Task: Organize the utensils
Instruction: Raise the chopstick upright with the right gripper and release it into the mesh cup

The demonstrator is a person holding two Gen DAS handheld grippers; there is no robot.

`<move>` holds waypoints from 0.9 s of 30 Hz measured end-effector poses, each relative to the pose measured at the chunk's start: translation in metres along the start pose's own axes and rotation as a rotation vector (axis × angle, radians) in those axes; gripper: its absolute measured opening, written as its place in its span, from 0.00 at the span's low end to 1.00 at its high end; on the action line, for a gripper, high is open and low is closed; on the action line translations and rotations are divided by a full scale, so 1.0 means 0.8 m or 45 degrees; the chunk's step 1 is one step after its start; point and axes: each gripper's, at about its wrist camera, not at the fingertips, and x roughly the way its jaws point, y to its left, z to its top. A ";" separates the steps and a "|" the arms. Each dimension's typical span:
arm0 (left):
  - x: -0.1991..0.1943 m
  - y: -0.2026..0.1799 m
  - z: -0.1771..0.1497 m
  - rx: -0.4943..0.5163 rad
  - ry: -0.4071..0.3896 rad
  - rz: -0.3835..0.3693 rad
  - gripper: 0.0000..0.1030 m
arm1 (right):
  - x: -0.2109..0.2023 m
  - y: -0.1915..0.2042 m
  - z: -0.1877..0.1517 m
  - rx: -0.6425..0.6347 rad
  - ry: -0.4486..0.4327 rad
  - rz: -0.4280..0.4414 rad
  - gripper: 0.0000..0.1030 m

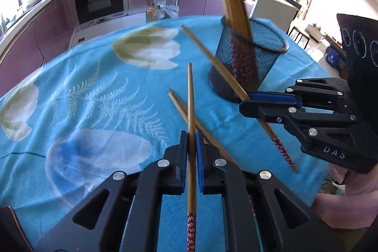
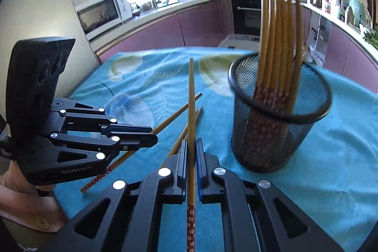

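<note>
**Two chopsticks gripped, one in each gripper**

With its fingers pressed almost together, our left gripper clamps a single bamboo chopstick between the blue pads; the slim tapered end points forward over the counter, while the red flower-patterned handle end trails back beneath the gripper body. Our right gripper does the same: its fingers are closed down to the width of a second bamboo chopstick, tip forward, red patterned end behind.

We see two loose chopsticks lying on the counter under the held ones, close together and angled across them. A black wire-mesh cup, round and slightly flared at its rim, stands on the counter ahead and to the right of the right gripper. It holds a bundle of chopsticks, red ends down, plain tips fanning upward, leaning against the rim.

A turquoise cloth with a soft, towel-like weave and pale printed tulips and ferns covers the counter.
</note>
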 end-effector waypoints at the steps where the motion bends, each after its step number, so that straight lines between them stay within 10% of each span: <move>1: -0.008 -0.001 0.003 0.004 -0.019 -0.018 0.08 | -0.008 -0.001 0.003 -0.002 -0.022 -0.001 0.06; 27: -0.139 -0.028 0.096 0.082 -0.432 -0.230 0.08 | -0.124 -0.037 0.061 0.009 -0.389 -0.060 0.06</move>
